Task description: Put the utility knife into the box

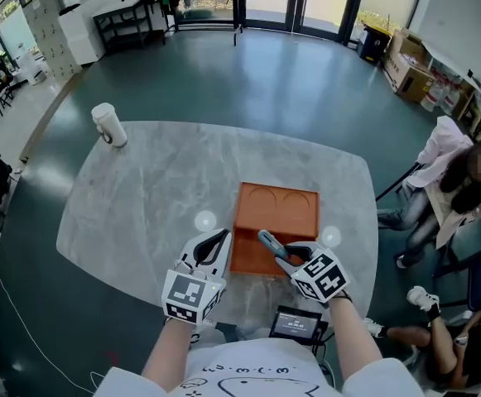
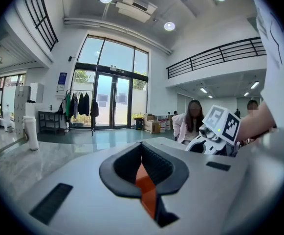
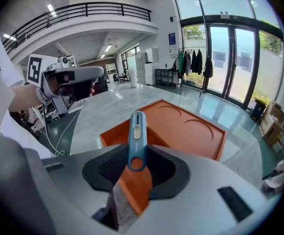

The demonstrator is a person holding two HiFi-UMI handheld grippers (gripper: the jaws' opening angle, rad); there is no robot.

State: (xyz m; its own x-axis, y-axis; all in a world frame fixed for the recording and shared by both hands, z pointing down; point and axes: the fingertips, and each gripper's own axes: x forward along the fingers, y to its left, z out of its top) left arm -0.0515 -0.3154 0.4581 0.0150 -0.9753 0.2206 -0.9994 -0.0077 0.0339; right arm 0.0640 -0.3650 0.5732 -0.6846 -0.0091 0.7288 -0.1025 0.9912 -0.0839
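Observation:
An orange box (image 1: 277, 213) lies in the middle of the marble table (image 1: 141, 197), with two round recesses in its far half. My right gripper (image 1: 285, 255) is shut on a blue utility knife (image 1: 267, 240), which points forward over the box's near part. In the right gripper view the utility knife (image 3: 136, 141) sticks out between the jaws above the orange box (image 3: 190, 131). My left gripper (image 1: 214, 250) hovers just left of the box's near left corner. Seen in the left gripper view, the left gripper (image 2: 142, 164) has its jaws together and holds nothing.
A white cup (image 1: 109, 126) stands at the table's far left edge. A small device with a screen (image 1: 296, 323) sits at the near edge by my body. A seated person (image 1: 455, 190) is to the right of the table. Cardboard boxes (image 1: 410, 73) stand far right.

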